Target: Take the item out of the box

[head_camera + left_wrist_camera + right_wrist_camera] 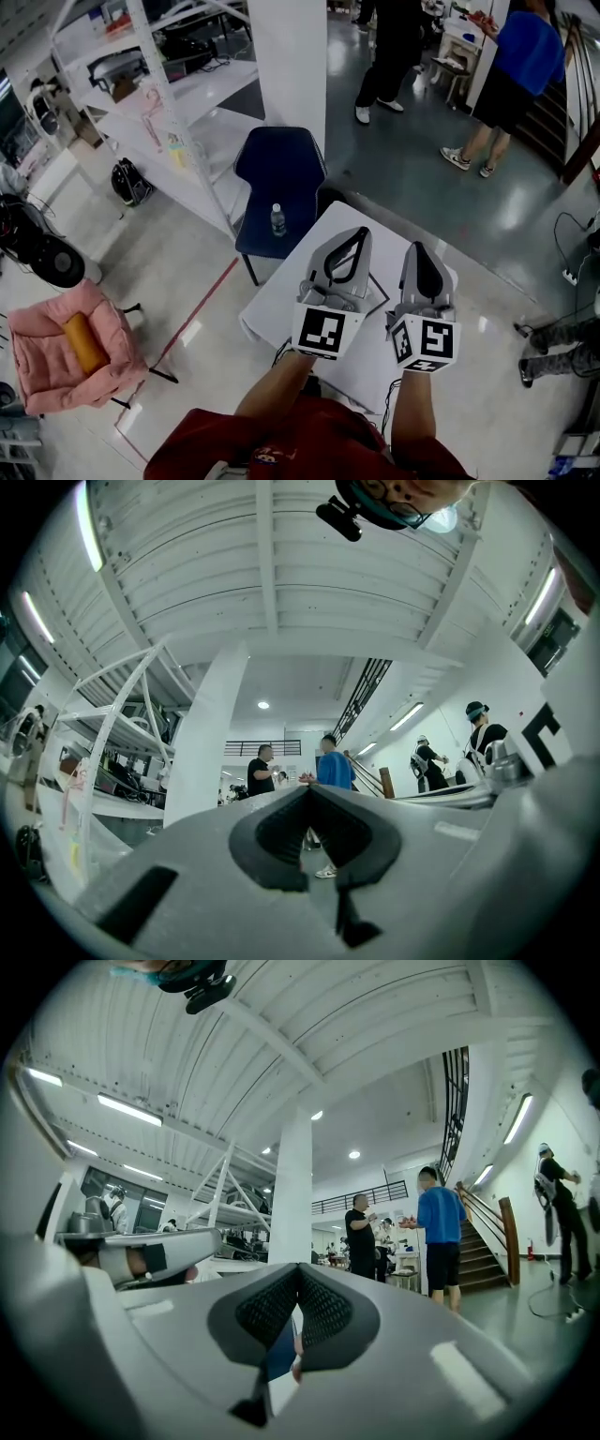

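Both grippers are held side by side above a white table, pointing away from me and slightly upward. The left gripper has its grey jaws meeting at the tips with nothing between them, as the left gripper view also shows. The right gripper is likewise shut and empty, its tips touching in the right gripper view. No box or item shows in any view; the grippers and my arms hide much of the tabletop. A thin dark outline lies on the table between the grippers; what it is I cannot tell.
A dark blue chair with a water bottle on its seat stands beyond the table, beside a white pillar. White shelving is at the left, a pink chair lower left. Two people stand far off.
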The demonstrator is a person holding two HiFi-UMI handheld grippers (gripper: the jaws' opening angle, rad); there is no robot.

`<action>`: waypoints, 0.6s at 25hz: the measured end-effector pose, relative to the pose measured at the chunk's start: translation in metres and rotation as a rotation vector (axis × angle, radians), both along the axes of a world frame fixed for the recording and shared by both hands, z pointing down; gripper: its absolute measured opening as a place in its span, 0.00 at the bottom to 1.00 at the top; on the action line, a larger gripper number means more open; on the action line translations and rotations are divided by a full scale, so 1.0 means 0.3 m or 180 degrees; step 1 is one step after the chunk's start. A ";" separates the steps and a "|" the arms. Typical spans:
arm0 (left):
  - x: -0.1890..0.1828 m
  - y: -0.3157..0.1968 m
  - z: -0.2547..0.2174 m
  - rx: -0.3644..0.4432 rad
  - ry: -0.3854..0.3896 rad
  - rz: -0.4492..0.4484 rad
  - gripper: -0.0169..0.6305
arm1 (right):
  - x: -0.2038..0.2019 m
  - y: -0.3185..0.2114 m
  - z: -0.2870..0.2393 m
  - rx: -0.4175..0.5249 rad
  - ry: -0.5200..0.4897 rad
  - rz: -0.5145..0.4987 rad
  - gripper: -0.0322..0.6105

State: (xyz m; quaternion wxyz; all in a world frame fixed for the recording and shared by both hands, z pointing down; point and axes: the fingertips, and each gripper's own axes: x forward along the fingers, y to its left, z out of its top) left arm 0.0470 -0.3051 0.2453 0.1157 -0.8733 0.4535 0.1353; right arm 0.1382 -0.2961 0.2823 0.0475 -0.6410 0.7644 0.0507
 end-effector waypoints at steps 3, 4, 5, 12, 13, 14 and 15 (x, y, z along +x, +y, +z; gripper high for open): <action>-0.019 -0.065 0.005 -0.0019 0.0000 0.0057 0.03 | -0.021 -0.059 0.002 -0.0023 0.0014 0.0058 0.05; -0.025 -0.082 0.009 -0.0029 0.0005 0.0078 0.03 | -0.028 -0.074 0.005 -0.0031 0.0018 0.0075 0.05; -0.029 -0.098 0.014 -0.0040 0.0009 0.0098 0.03 | -0.034 -0.088 0.010 -0.0042 0.0022 0.0092 0.05; -0.050 -0.214 0.064 -0.0184 0.0023 0.0211 0.03 | -0.056 -0.191 0.052 -0.0163 0.0032 0.0211 0.05; -0.049 -0.227 0.078 -0.0217 0.0026 0.0223 0.03 | -0.055 -0.200 0.064 -0.0186 0.0035 0.0222 0.05; -0.045 -0.238 0.094 -0.0250 0.0023 0.0234 0.03 | -0.053 -0.207 0.078 -0.0213 0.0034 0.0230 0.05; -0.038 -0.247 0.111 -0.0285 0.0014 0.0245 0.03 | -0.048 -0.211 0.095 -0.0248 0.0029 0.0238 0.05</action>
